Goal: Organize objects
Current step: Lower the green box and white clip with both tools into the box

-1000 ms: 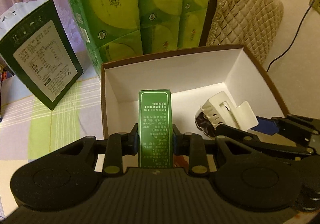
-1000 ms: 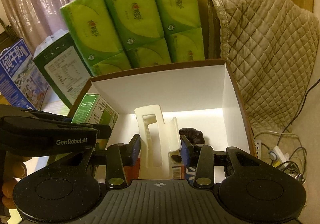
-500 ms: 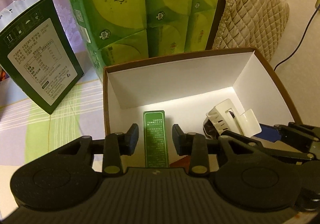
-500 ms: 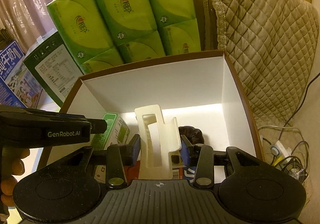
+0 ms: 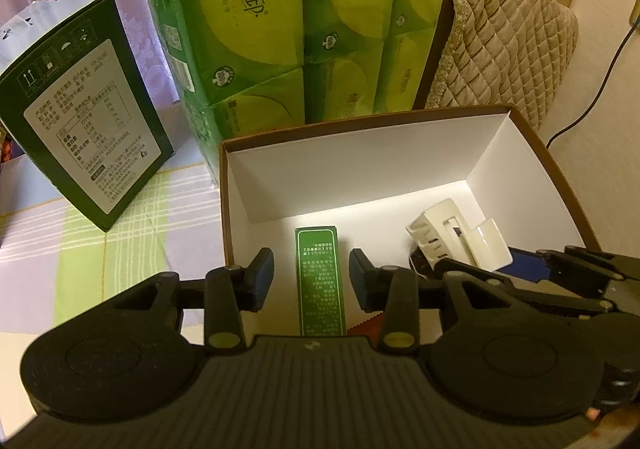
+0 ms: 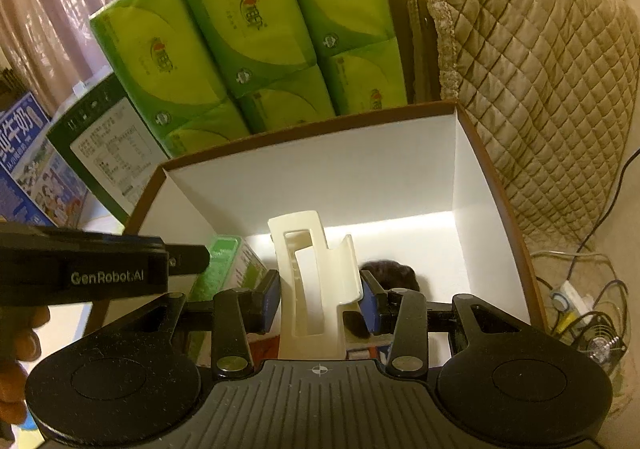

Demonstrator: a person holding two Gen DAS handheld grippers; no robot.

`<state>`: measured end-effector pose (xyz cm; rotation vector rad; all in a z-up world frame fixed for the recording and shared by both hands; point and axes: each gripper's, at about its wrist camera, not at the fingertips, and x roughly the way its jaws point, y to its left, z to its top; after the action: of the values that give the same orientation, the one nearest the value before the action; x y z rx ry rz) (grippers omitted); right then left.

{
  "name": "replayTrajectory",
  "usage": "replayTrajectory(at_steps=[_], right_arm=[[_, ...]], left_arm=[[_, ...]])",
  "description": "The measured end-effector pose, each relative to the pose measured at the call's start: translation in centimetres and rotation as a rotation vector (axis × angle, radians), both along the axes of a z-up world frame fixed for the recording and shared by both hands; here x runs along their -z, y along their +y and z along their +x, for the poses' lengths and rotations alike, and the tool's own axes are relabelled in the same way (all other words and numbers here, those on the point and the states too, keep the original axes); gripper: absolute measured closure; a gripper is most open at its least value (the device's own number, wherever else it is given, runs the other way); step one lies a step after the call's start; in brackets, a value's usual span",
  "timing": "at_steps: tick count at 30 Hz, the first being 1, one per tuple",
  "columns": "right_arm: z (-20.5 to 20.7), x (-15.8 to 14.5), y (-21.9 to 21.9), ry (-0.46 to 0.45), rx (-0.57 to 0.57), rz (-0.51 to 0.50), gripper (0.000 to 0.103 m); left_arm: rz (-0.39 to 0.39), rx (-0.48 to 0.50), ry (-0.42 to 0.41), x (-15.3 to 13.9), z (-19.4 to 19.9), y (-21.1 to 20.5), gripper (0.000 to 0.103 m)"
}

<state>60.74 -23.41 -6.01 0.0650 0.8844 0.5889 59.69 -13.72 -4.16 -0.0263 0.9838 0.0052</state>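
Released since a second ago, the green carton (image 5: 320,281) lies in the cardboard box (image 5: 360,165) between the left gripper's (image 5: 311,275) spread fingers; the right gripper (image 6: 319,299) clamps a cream plastic holder (image 6: 316,281).

A checked tablecloth (image 5: 132,217) carries the brown box (image 5: 532,137), dark green carton (image 5: 84,129) and tissue packs (image 5: 304,29)

There was one open cardboard box (image 5: 420,153) with white walls. Inside it lay one small green carton (image 5: 320,281), one cream plastic holder (image 6: 316,281), one dark rounded object (image 6: 390,275) too dim to identify, and part of one blue item (image 5: 528,265). Behind the box stood a stack of green tissue packs (image 6: 256,29); six faces showed in the right wrist view. One dark green carton with a white label (image 5: 84,133) and one blue milk carton (image 6: 28,169) stood beside it. Two grippers were present: left (image 5: 311,277), right (image 6: 319,299). One quilted cover (image 6: 532,89) was there too.
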Motion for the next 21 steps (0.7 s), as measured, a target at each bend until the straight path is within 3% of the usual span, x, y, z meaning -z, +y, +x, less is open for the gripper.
replayTrajectory(at_steps=[3,7,11,21], right_arm=[[0.3,0.1,-0.1,0.002,0.023,0.028,0.062],[0.6,0.1,-0.7,-0.002,0.067,0.087,0.042],[0.5,-0.4,-1.1,-0.014,0.088,0.095,0.038],[-1.5,-2.7,-2.2,-0.037,0.079,0.07,0.03]], left_arm=[[-0.006,0.0,-0.003,-0.2,-0.1,0.1,0.066],[-0.012,0.004,-0.012,-0.5,-0.5,0.1,0.063],[-0.012,-0.002,-0.022,-0.9,-0.9,0.2,0.053],[-0.051,0.013,-0.03,-2.0,-2.5,0.3,0.042]])
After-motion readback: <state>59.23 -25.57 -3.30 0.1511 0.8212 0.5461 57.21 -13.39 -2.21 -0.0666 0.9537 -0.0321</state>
